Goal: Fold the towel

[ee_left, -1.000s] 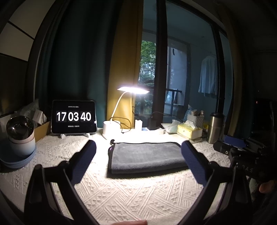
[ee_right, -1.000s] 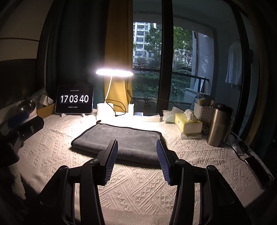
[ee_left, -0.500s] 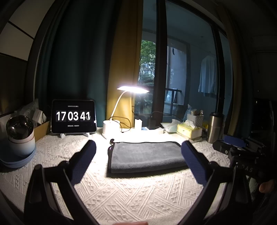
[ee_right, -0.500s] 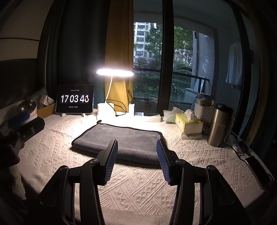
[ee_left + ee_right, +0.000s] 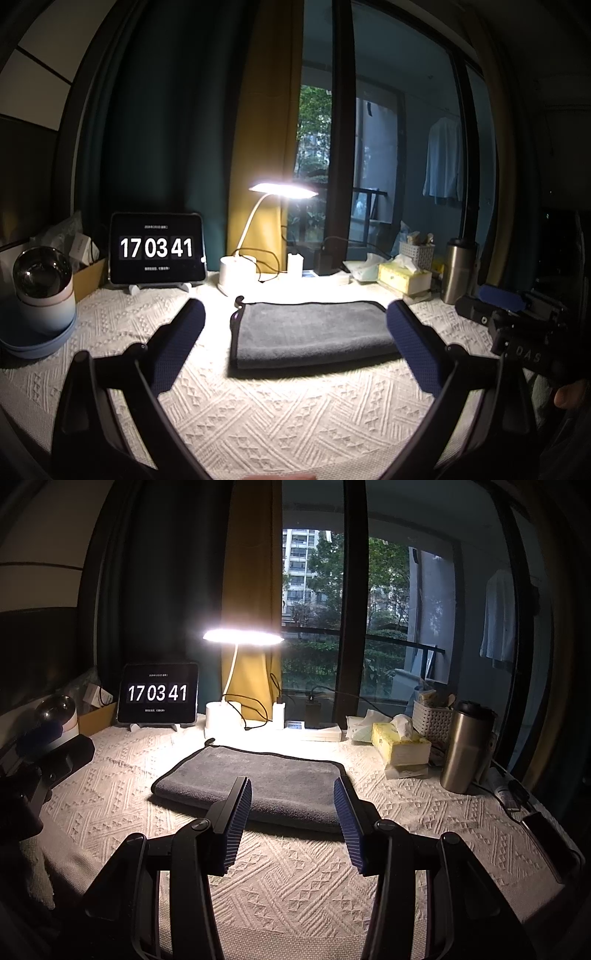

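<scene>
A dark grey towel (image 5: 310,332) lies flat and folded on the white textured table cover, under the lamp; it also shows in the right wrist view (image 5: 258,781). My left gripper (image 5: 295,332) is open and empty, held above the table short of the towel's near edge. My right gripper (image 5: 292,797) is open and empty, its fingertips (image 5: 242,801) over the towel's near edge and above it. The right gripper's body (image 5: 517,325) shows at the right of the left wrist view, the left one's (image 5: 40,760) at the left of the right wrist view.
A tablet clock (image 5: 157,248) and a lit desk lamp (image 5: 238,269) stand at the back. A metal bowl on a blue container (image 5: 40,288) is at the left. A tissue box (image 5: 400,744), a steel tumbler (image 5: 467,749) and a phone (image 5: 546,834) are at the right.
The clock has ticked from 17:03:40 to 17:03:41. Both grippers and the towel have stayed where they were.
</scene>
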Available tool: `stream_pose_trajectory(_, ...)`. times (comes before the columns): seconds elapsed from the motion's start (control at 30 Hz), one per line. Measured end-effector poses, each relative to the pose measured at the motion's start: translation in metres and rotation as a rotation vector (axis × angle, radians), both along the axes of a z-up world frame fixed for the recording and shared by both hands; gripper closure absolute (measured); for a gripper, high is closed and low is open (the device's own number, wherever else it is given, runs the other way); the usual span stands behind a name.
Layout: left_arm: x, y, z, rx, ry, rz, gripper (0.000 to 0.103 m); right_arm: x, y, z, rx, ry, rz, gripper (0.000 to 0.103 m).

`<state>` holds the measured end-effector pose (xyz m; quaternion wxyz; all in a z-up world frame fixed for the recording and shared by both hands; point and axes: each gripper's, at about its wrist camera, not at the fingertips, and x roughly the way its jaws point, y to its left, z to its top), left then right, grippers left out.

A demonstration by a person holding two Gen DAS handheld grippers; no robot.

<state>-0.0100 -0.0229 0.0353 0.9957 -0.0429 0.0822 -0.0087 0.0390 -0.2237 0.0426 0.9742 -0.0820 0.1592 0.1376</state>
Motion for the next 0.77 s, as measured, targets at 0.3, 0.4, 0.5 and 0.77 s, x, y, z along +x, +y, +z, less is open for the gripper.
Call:
stream_pose_trajectory(0.3, -0.0005, 0.0002, -0.0003, -0.001, -0.001, 0.0, 0.004, -0.0002, 0.0006, -0.0001, -0.001, 0.0, 0.001, 0.054)
stream_pose_trajectory(0.4, -0.0003, 0.0005, -0.0004, -0.001, 0.001, 0.0, 0.004, -0.0001, 0.0006, -0.0001, 0.0, 0.0, 0.001, 0.054)
stream_pose_trajectory(0.5, -0.0001, 0.0006, -0.0003, 0.0, 0.0, -0.001, 0.004, -0.0003, 0.001, 0.0002, -0.001, 0.001, 0.002, 0.054)
stream_pose_trajectory(0.77, -0.0011, 0.003, -0.0026, -0.011, 0.008, -0.005, 0.004, 0.0, 0.0015, -0.0002, -0.001, 0.002, 0.002, 0.054)
